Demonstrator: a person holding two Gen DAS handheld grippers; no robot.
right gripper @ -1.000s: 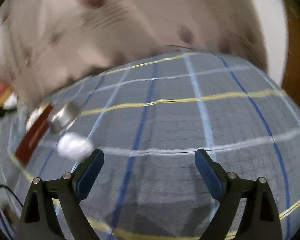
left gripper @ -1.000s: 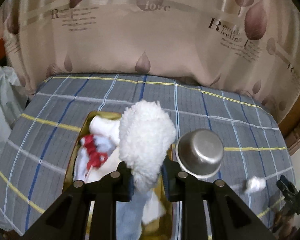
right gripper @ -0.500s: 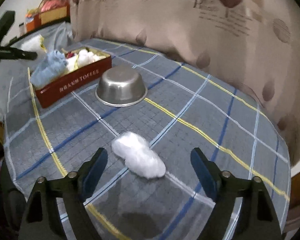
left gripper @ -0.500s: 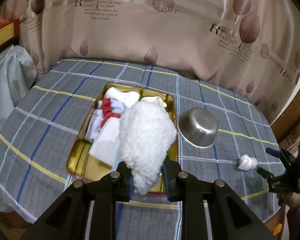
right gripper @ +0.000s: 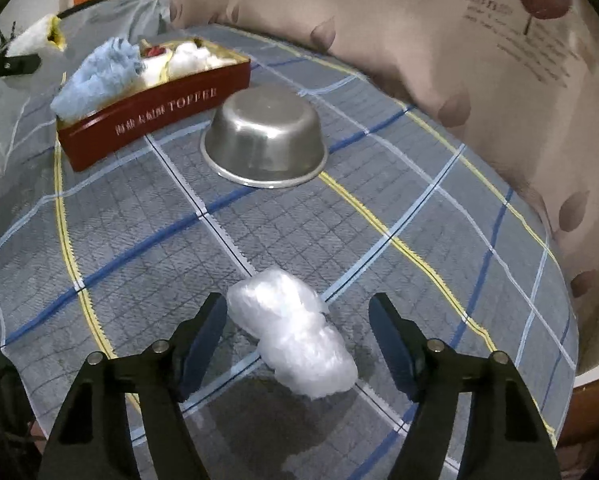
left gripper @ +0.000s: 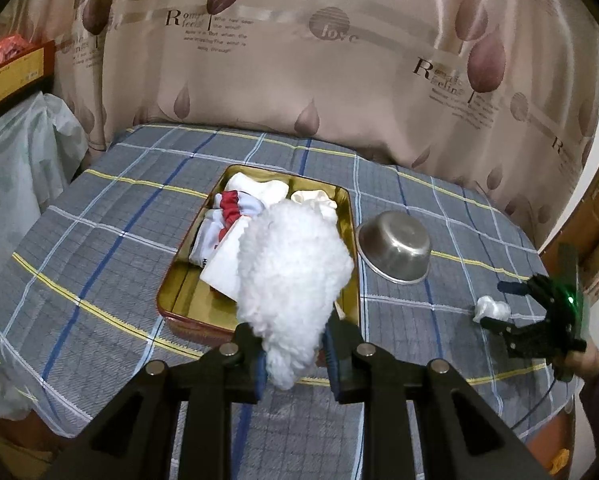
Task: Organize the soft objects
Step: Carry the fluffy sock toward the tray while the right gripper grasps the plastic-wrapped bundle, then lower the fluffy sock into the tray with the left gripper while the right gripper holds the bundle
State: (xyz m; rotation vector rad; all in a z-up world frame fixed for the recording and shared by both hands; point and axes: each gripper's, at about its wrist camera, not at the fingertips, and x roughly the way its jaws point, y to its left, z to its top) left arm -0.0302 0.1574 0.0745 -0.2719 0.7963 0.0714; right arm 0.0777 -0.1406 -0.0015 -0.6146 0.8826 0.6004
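Observation:
My left gripper [left gripper: 293, 350] is shut on a fluffy white cloth [left gripper: 291, 272] and holds it above the near end of a gold-lined red tin [left gripper: 171, 292]. The tin holds several white, red and cream soft items [left gripper: 235, 212]. In the right wrist view the tin [right gripper: 139, 120] reads TOFFEE and a light blue cloth [right gripper: 99, 70] hangs over its near end. My right gripper [right gripper: 299, 336] is open, its jaws on either side of a crumpled white plastic wad [right gripper: 295, 332] lying on the tablecloth. That wad [left gripper: 491, 308] and the right gripper [left gripper: 515, 308] show at the right of the left wrist view.
An upturned steel bowl [left gripper: 395, 248] sits right of the tin, between it and the wad; it also shows in the right wrist view [right gripper: 265, 136]. The table has a grey checked cloth [left gripper: 111, 224]. A beige curtain [left gripper: 299, 60] hangs behind. The table's edge is close on the right [right gripper: 559, 344].
My left gripper lifted the fluffy cloth up and back from the tin. My right gripper swung toward the plastic wad and closed in until the wad lies between its open jaws.

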